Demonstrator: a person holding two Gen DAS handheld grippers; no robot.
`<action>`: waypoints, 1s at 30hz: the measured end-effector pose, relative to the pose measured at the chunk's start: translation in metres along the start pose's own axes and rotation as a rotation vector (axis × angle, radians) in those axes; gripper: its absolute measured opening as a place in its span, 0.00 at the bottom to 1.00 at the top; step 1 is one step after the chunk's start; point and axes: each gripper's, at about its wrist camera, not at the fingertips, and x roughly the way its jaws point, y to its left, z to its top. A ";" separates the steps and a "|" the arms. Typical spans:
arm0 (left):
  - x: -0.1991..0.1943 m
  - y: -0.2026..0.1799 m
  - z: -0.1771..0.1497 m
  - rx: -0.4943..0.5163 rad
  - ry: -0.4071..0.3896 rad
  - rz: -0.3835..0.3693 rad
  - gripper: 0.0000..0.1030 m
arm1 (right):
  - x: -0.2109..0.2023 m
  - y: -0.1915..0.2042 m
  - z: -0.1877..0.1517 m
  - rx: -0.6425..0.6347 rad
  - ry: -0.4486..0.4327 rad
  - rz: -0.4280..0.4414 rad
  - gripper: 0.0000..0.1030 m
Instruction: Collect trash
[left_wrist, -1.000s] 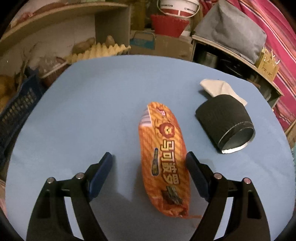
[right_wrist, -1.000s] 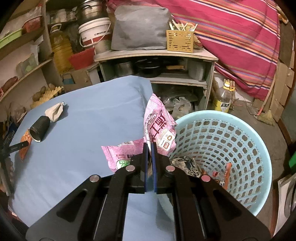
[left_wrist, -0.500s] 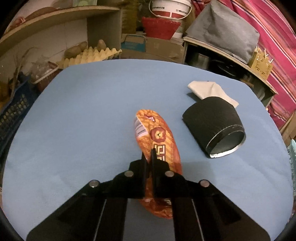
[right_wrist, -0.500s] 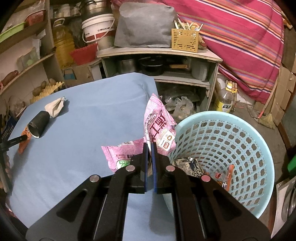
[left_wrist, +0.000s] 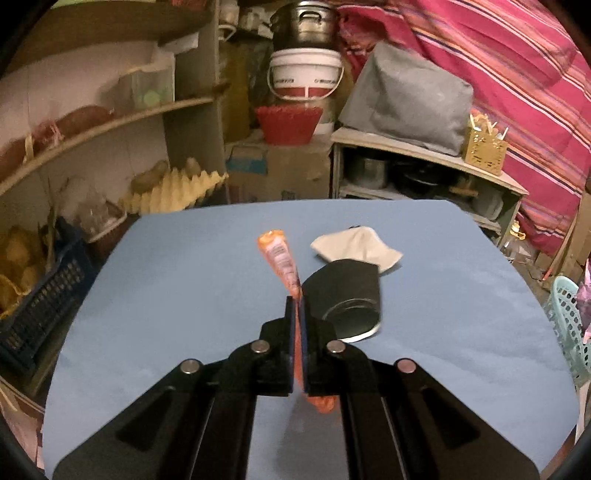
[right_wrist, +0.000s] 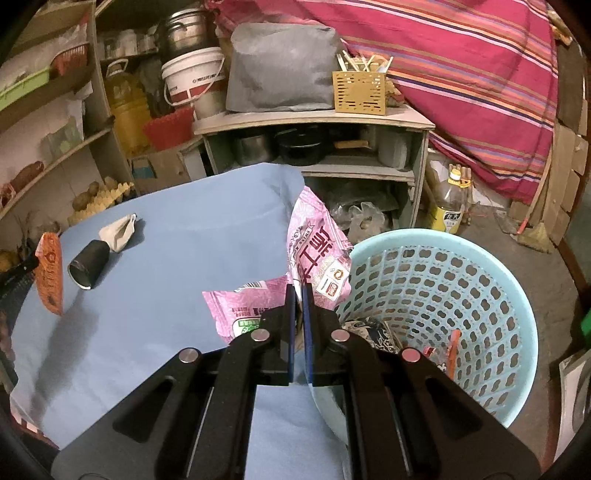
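- On the blue desk (left_wrist: 184, 280) before you lie a black cup (left_wrist: 345, 295) on its side and a white crumpled paper (left_wrist: 356, 245) touching it.
- Your left gripper (left_wrist: 298, 314) has its jaws pinching the orange snack wrapper (left_wrist: 280, 260), lifted off the desk.
- Your right gripper (right_wrist: 299, 299) pinches the pink wrapper (right_wrist: 314, 254) beside the light-blue basket (right_wrist: 480, 266), which stands on the floor near cluttered shelves (right_wrist: 314, 122).

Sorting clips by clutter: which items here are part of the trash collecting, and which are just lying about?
Job: orange wrapper in left tongs; pink wrapper in right tongs; black cup; tissue; blue basket.
Lying about: white bucket; oil bottle.
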 end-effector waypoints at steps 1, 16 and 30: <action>-0.003 -0.003 0.001 0.001 0.001 -0.008 0.03 | -0.002 -0.002 0.000 0.002 -0.001 -0.001 0.05; -0.014 -0.001 0.001 -0.032 0.013 0.002 0.03 | -0.021 -0.024 -0.008 0.026 -0.014 -0.012 0.05; 0.055 0.049 -0.031 -0.163 0.189 -0.004 0.04 | 0.001 -0.019 -0.009 -0.003 0.032 -0.038 0.05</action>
